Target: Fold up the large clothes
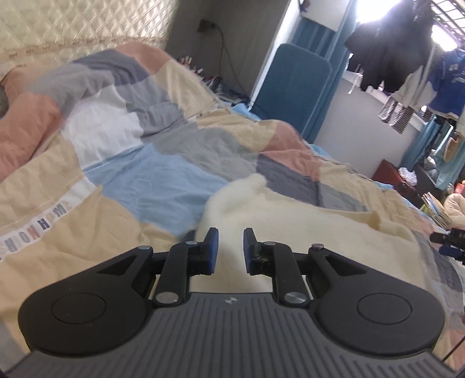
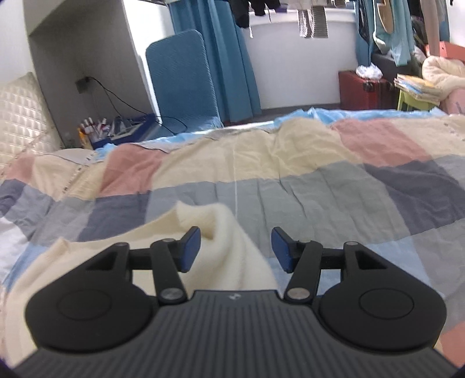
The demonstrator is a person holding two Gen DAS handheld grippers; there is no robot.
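A cream fleecy garment (image 1: pixel 290 215) lies rumpled on a patchwork duvet (image 1: pixel 130 174) of pink, grey, blue and beige squares. My left gripper (image 1: pixel 231 250) hovers over the garment's left edge. Its blue pads stand a narrow gap apart and grip nothing. In the right wrist view the same garment (image 2: pixel 87 261) ends in a raised, folded corner just in front of the fingers. My right gripper (image 2: pixel 235 250) is open wide above that corner, and its pads press on no cloth. The duvet (image 2: pixel 319 197) stretches away beyond it.
A quilted headboard (image 1: pixel 72 23) stands at the bed's left end. Beyond the far side of the bed are a blue padded chair (image 2: pixel 180 81), blue curtains, hanging clothes (image 1: pixel 392 58), a red case (image 2: pixel 363 90) and bedside clutter (image 2: pixel 110 128) with cables.
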